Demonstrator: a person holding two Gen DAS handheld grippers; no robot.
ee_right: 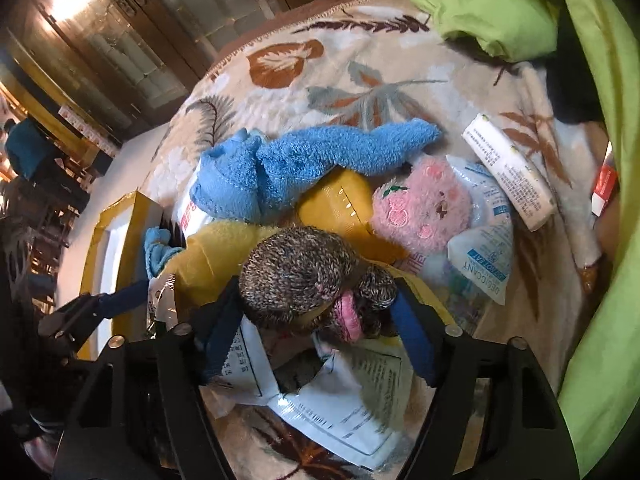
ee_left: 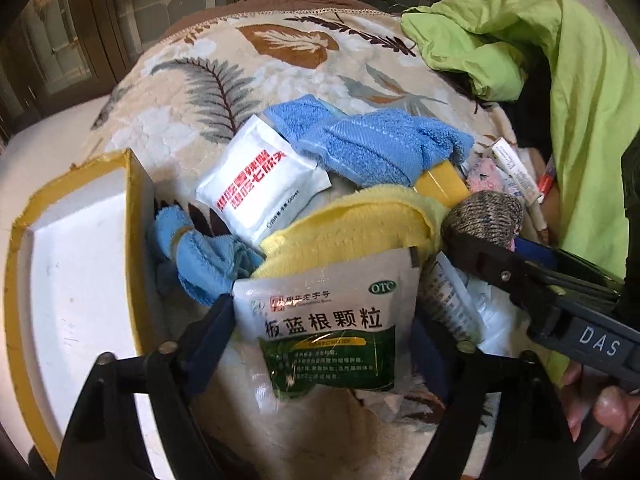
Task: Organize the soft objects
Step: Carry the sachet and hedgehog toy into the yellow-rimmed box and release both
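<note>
A green-and-white granule sachet (ee_left: 328, 344) stands tilted between the fingers of my left gripper (ee_left: 324, 308). Both fingertips touch its side edges, so the gripper is shut on it. My right gripper (ee_right: 316, 296) is shut on a brown speckled knitted bundle (ee_right: 296, 268) with pink showing inside. In the left wrist view that bundle (ee_left: 484, 212) sits at the right gripper's tip, over the pile. The pile holds a blue towel (ee_left: 368, 144), a yellow cloth (ee_left: 352, 220), a small blue cloth (ee_left: 192, 256) and a pink plush (ee_right: 424, 208).
A white box with a yellow rim (ee_left: 132, 184) lies at the left on the leaf-patterned blanket (ee_left: 240, 64). A white sachet with red print (ee_left: 260, 180), desiccant packets (ee_right: 480, 256) and a small white carton (ee_right: 508, 172) lie in the pile. Green fabric (ee_left: 592, 120) fills the right.
</note>
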